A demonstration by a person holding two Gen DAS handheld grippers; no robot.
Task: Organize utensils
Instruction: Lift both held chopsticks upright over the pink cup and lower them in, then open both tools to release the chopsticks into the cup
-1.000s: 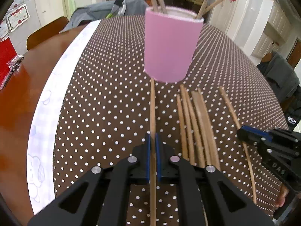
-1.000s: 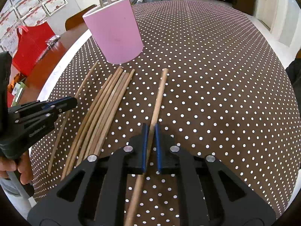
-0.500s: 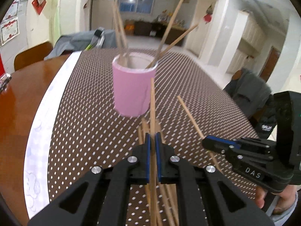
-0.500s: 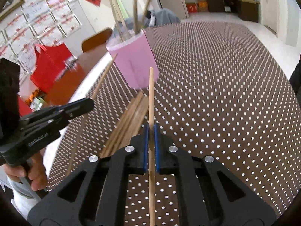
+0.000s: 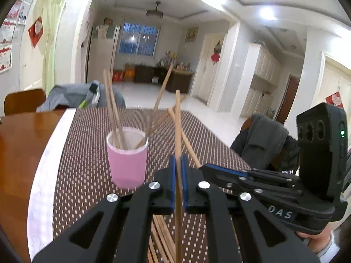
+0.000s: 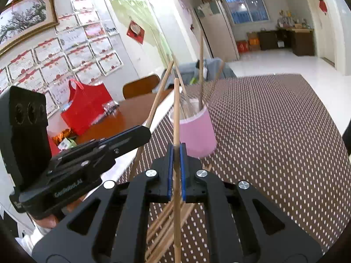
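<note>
Chopsticks, thin, tan, wooden. Left gripper (image 5: 179, 171) jaws pinch one chopstick (image 5: 178, 131), long axis toward 12 o'clock, tip raised above the worktop (image 5: 76, 153). Right gripper (image 6: 176, 164) jaws pinch a second chopstick (image 6: 176, 114), also toward 12. Pink cup (image 5: 127, 162) at 11 o'clock holds several upright, leaning apart. Loose chopsticks (image 6: 162, 223) lie flat on the dotted cloth beneath both grippers.

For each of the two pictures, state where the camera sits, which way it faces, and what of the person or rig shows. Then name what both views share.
Left wrist: sits on the left gripper, facing the pink cup; right gripper and a hand show.
Right wrist: sits on the right gripper, facing the cup; left gripper shows.
Shared: cup, dotted tablecloth, loose chopsticks; each gripper holds one chopstick.
</note>
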